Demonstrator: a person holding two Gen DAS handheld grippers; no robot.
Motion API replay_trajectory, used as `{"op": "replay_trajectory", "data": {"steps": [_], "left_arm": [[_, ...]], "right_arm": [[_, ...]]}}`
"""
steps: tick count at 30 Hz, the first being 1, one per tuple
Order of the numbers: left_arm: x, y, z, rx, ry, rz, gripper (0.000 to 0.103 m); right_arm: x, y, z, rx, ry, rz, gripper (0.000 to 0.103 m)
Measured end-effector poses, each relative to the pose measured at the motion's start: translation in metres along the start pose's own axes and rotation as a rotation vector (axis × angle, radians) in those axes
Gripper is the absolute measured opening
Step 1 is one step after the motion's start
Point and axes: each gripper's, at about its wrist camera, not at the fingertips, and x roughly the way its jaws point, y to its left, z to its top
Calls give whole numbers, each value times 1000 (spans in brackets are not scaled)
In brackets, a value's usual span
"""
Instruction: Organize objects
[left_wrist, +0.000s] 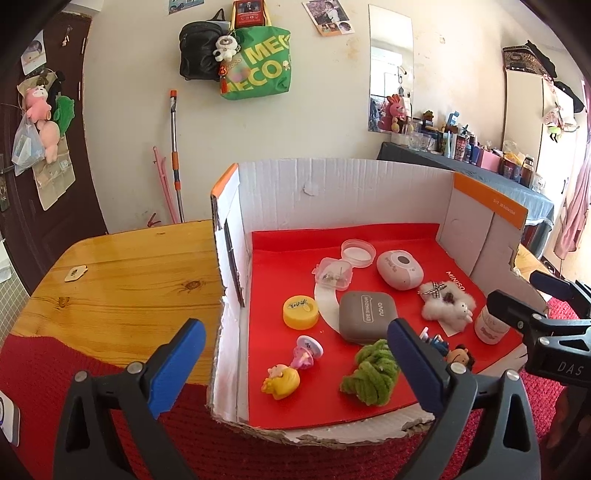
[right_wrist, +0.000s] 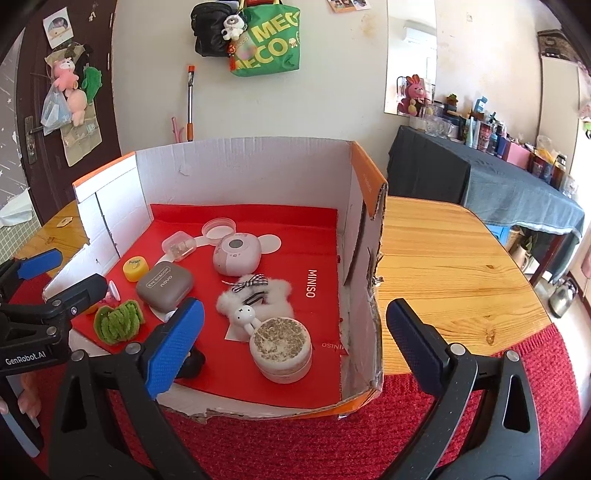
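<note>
both grippers are hanging in front of the cardboard box (left_wrist: 343, 192), left gripper (left_wrist: 291, 365) and right gripper (right_wrist: 295, 343) spread wide, gripping nothing. eye shadow case (left_wrist: 367, 317), green scrunchie (left_wrist: 369, 373), round jar (right_wrist: 280, 349) are lying on the red liner (right_wrist: 258, 218) inside.

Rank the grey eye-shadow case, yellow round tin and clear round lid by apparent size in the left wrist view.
1. Grey eye-shadow case, clearly largest.
2. Yellow round tin and clear round lid look alike; the lid lies farther back, so no ranking.

grey case (left_wrist: 367, 316) flat | green yarn (left_wrist: 370, 373) near front | both in cardboard box (left_wrist: 332, 177)
</note>
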Motion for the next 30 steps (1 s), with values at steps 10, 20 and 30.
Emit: {"op": "replay_trajectory", "data": {"steps": [10,20,30], "left_arm": [[0,0,0,-3,5,-4,103],[0,0,-1,-7,2,1,103],[0,0,-1,-11,6,6,103]], "right_arm": [[-5,6,0,-31,-18,-2,101],[-2,7,0,-46,-14,-13,101],[-1,11,-1,-63,-9,-16,103]]}}
